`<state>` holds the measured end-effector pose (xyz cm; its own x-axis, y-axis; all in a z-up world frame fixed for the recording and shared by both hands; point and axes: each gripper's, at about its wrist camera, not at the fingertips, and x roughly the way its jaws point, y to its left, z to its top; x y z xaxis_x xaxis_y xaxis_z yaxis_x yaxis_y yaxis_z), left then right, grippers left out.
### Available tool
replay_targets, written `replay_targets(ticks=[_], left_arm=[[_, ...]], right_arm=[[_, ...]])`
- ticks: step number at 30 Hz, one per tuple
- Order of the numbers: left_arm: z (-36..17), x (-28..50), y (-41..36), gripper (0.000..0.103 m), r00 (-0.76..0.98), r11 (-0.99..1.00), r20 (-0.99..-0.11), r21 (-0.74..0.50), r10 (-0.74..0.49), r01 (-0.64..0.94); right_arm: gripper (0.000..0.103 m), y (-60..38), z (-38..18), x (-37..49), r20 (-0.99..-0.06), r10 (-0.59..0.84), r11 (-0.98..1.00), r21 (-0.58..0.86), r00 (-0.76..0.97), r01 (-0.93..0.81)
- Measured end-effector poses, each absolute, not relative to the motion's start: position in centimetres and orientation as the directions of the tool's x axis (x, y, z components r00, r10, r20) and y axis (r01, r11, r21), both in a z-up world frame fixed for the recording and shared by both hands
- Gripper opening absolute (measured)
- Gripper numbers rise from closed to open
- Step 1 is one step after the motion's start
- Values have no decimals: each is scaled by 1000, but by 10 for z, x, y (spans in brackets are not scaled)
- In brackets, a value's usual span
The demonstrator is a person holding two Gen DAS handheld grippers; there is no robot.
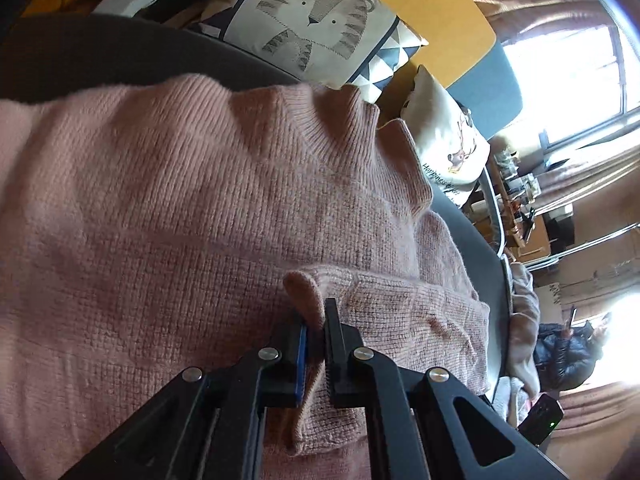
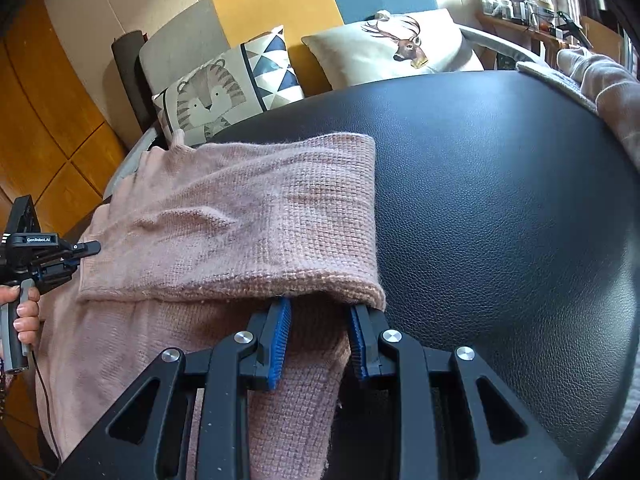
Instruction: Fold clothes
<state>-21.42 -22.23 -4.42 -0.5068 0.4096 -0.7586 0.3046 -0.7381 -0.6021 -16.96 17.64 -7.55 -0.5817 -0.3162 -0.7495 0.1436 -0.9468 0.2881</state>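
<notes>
In the left wrist view, a pink sweater (image 1: 192, 200) was spread over a black table (image 1: 476, 252), with its collar toward the far edge. A fold of the knit was pinched tight between the two black fingers of the left gripper (image 1: 316, 320), which were almost closed together. A sleeve (image 1: 420, 312) was laid across the sweater just right of the fingers. A tiger pillow (image 1: 312, 20) and a deer pillow (image 1: 452, 144) were seen past the table. In the right wrist view, the same sweater (image 2: 224, 216) was seen on the left part of the black table (image 2: 500, 200). A folded part of the knit was gripped between the blue pads of the right gripper (image 2: 318, 320), with the fingers kept partly apart by the thick cloth. At the left edge, the left gripper (image 2: 86, 249) was held by a hand (image 2: 24, 312) beside the sweater. The tiger pillow (image 2: 208, 100) and deer pillow (image 2: 392, 44) were propped on a sofa (image 2: 272, 12) behind the table.
</notes>
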Motion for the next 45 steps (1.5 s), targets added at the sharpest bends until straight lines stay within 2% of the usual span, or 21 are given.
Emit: replay_targets(ticks=[10,16,24,30,39,45], left_arm=[[-50,-211,-223,7,-524,-724,-738,-624,425,293],[-47,-209,-215,13,-523,-762,-750,-592,405,260],[-41,-209,-203,16,-509,-844,-788,-498,346,198],[-31,-213,-199,16,-496,-923,-849,-322,182,212],[-36,-203,-223,16,-497,-863,-831,-423,248,276],[-38,-189,-214,16,-472,-863,-827,-449,305,230]], right_arm=[[28,175,-76,-170,-753,-306,-950,277,-583,142],[28,174,-75,-170,-753,-302,-951,277,-585,134],[28,174,-75,-170,-753,-303,-951,280,-584,132],[28,175,-76,-171,-753,-304,-951,280,-584,134],[28,176,-76,-170,-751,-305,-950,281,-586,135],[28,174,-76,-170,-752,-298,-953,271,-588,136]])
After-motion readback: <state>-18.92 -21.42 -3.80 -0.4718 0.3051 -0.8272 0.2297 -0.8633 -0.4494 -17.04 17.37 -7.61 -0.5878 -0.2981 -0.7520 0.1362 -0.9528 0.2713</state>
